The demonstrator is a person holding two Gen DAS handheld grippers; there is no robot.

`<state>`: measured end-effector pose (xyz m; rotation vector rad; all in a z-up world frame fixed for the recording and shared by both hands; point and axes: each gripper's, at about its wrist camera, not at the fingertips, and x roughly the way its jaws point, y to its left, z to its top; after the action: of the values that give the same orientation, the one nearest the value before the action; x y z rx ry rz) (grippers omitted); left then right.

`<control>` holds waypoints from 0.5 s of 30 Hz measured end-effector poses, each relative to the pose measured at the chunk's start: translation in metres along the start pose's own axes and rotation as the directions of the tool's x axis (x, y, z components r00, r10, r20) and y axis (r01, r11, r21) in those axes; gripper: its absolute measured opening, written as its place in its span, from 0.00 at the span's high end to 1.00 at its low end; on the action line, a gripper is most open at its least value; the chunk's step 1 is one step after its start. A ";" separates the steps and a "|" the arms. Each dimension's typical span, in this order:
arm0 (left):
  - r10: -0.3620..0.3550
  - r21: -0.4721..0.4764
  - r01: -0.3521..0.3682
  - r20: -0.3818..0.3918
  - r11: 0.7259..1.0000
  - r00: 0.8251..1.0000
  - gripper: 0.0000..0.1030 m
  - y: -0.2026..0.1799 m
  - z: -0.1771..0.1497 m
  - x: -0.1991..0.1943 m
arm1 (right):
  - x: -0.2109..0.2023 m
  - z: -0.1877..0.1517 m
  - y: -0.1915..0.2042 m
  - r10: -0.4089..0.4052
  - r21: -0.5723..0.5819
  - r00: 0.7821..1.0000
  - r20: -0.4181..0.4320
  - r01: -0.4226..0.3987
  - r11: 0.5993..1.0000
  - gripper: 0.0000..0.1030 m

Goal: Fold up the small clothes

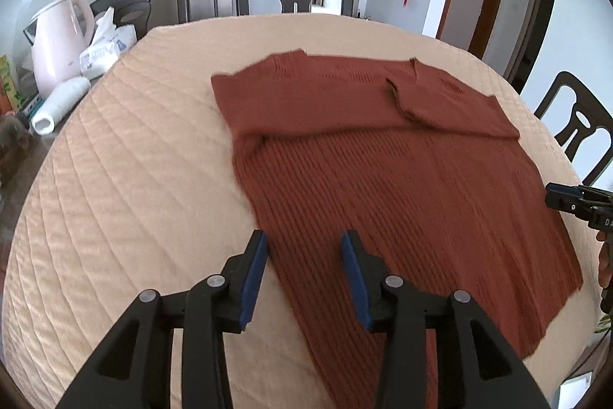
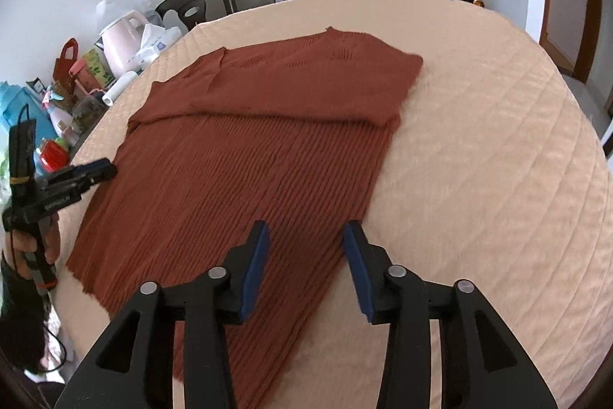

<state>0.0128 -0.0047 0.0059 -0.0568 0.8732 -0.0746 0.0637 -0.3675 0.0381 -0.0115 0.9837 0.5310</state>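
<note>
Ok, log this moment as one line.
sweater: flat on table, top folded down | left gripper: open, empty | right gripper: open, empty | next: likely fold the bottom up

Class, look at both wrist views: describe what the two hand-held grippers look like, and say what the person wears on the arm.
Each gripper, left gripper and right gripper, has black plastic fingers with triangular cut-outs, silver round pivot pins and flat blue pads. Seen from the side, the left one carries white lettering, a yellow band and a thin dark cable. A dark sleeve covers the arm.

Rust sweater [image 1: 402,186] flat on quilted table [image 1: 134,179] (sleeves folded in).
</note>
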 end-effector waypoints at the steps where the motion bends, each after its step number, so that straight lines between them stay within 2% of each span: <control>1: -0.004 -0.001 0.004 0.001 1.000 1.000 0.56 -0.001 -0.004 -0.002 | -0.001 -0.004 0.001 0.004 0.009 1.000 0.000 -0.004 1.000 0.58; 8: -0.057 -0.043 0.057 0.013 0.997 0.998 0.52 -0.004 -0.030 -0.022 | -0.016 -0.031 0.005 0.088 0.064 0.996 0.016 -0.089 0.994 0.58; 10: -0.080 -0.064 0.081 0.018 0.995 0.997 0.50 -0.003 -0.037 -0.027 | -0.018 -0.039 0.002 0.151 0.114 0.988 0.015 -0.152 0.982 0.58; 15: -0.123 -0.118 0.126 0.038 0.985 0.992 0.50 0.001 -0.051 -0.039 | -0.025 -0.054 0.000 0.235 0.175 0.971 0.035 -0.237 0.955 0.58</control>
<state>-0.0510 -0.0009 0.0031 -0.2253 0.8423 -0.1377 0.0108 -0.3914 0.0273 0.2732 1.0220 0.6590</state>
